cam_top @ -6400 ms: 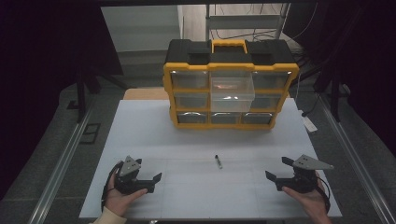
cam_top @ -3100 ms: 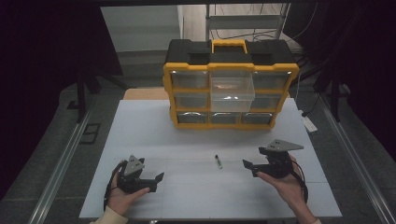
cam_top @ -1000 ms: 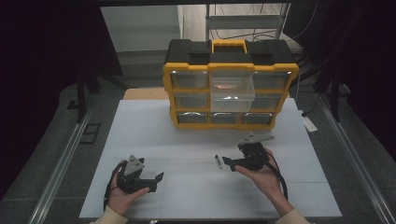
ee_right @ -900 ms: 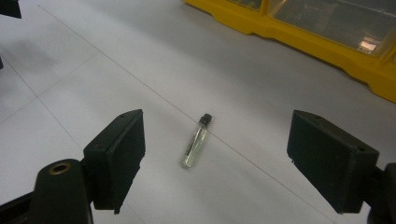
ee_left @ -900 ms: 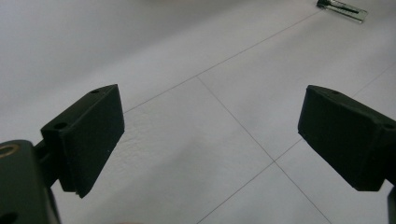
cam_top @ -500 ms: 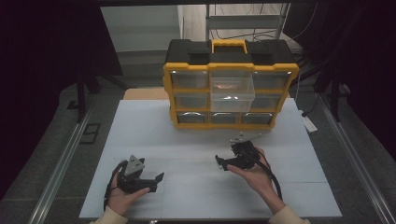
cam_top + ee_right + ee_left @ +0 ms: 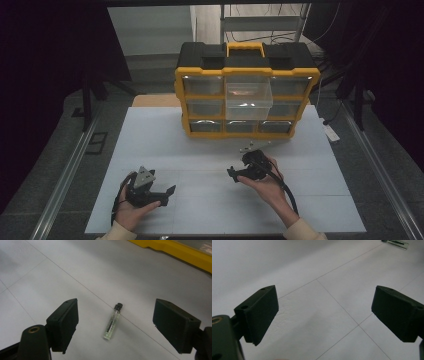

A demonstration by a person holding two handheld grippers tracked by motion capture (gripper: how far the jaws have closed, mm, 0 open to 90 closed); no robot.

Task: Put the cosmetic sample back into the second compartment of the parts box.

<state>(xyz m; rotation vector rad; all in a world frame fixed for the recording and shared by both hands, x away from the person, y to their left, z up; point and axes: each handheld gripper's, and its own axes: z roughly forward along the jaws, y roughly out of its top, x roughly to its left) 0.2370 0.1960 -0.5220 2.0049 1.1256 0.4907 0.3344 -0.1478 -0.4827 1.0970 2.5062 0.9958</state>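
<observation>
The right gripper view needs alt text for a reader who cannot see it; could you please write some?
A small clear vial with a black cap lies flat on the white table, between and apart from the open black jaws of the right gripper. A yellow edge of the organizer box crosses the top right corner.

A white tabletop (image 7: 150,135) stands on a grey floor (image 7: 60,165); dark curtains (image 7: 50,60) hang left and right.
</observation>
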